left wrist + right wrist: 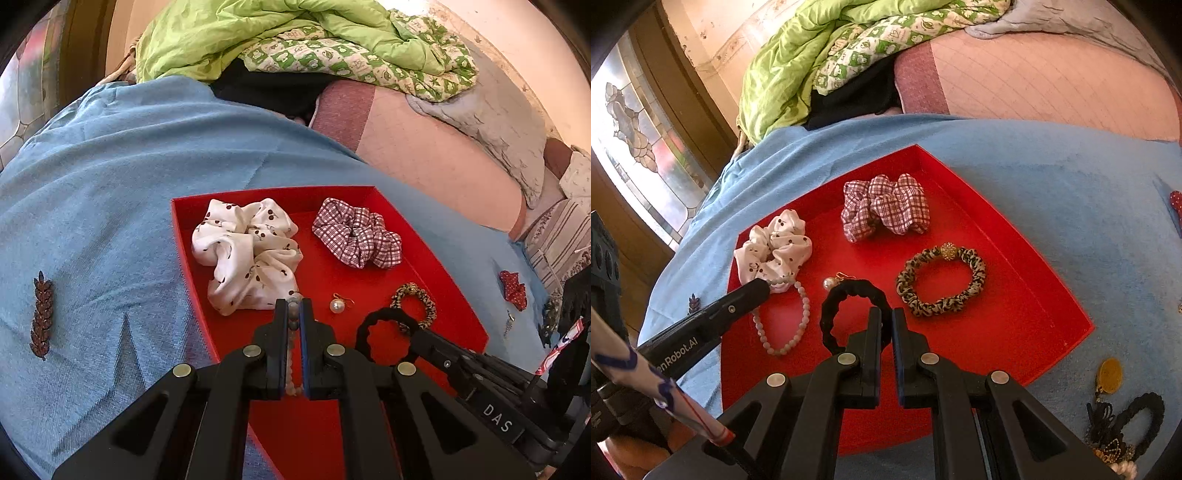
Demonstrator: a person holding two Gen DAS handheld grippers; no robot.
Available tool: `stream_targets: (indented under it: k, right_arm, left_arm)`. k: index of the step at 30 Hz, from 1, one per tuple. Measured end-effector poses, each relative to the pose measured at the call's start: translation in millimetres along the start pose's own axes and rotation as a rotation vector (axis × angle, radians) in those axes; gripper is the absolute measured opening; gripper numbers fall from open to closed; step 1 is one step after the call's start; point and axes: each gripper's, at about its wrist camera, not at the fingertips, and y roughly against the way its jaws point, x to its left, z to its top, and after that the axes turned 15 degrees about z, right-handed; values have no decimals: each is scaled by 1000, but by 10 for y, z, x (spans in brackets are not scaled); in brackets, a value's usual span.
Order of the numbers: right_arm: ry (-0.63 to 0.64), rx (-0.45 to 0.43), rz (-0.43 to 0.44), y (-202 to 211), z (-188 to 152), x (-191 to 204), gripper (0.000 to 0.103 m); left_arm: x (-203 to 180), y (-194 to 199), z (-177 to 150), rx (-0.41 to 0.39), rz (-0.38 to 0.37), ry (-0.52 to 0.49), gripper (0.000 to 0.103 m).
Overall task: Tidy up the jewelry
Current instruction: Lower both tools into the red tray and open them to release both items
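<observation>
Grey bead bracelet (783,321) pinched in left jaws | black hair tie (849,314) clamped in right jaws | red tray (1052,295)

You're in a home bedroom. Bed's covered by a blue sheet (110,184), with a rumpled green quilt (295,33) and pillow (506,122). Stained-glass window (639,140) sits alongside.

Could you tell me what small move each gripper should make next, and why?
Probably open both and lift away: the left gripper pinches the bead bracelet and the right gripper the black hair tie, both already over the red tray.
</observation>
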Motion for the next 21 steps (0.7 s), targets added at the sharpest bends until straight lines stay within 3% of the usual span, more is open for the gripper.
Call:
stream_targets:
  k: [21]
  right_arm:
    - [24,30,-9,-63,-35,32,9]
  left_arm:
    - [-30,20,-23,-2,13,-23,5]
